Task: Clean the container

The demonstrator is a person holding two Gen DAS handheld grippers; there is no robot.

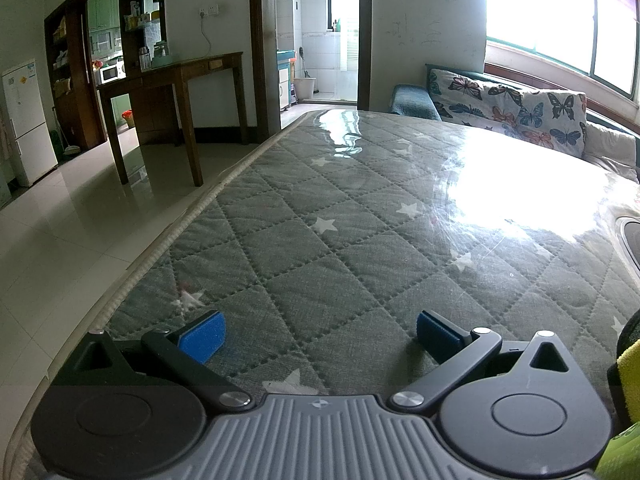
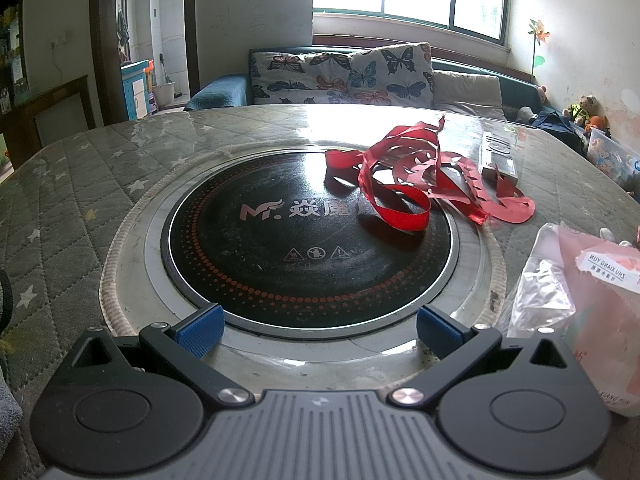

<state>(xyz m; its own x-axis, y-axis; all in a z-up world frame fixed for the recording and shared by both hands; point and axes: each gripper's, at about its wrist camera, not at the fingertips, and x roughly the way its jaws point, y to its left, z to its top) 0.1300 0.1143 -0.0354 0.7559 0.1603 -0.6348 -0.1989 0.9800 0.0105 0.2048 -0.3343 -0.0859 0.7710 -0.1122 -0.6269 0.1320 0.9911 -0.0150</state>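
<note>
My left gripper (image 1: 320, 334) is open and empty, low over the grey quilted star-pattern table cover (image 1: 340, 216). At the right edge of the left wrist view a yellow-green cloth-like thing (image 1: 628, 368) shows partly. My right gripper (image 2: 320, 330) is open and empty at the near rim of a round black induction cooktop (image 2: 280, 252) set into the table. No container shows clearly in either view.
Tangled red ribbon (image 2: 416, 176) lies on the cooktop's far right. A clear plastic bag with pink contents (image 2: 580, 288) lies at the right. A small flat box (image 2: 498, 156) lies behind the ribbon. The table's left edge (image 1: 168, 240) drops to a tiled floor. A sofa (image 2: 360, 76) stands beyond.
</note>
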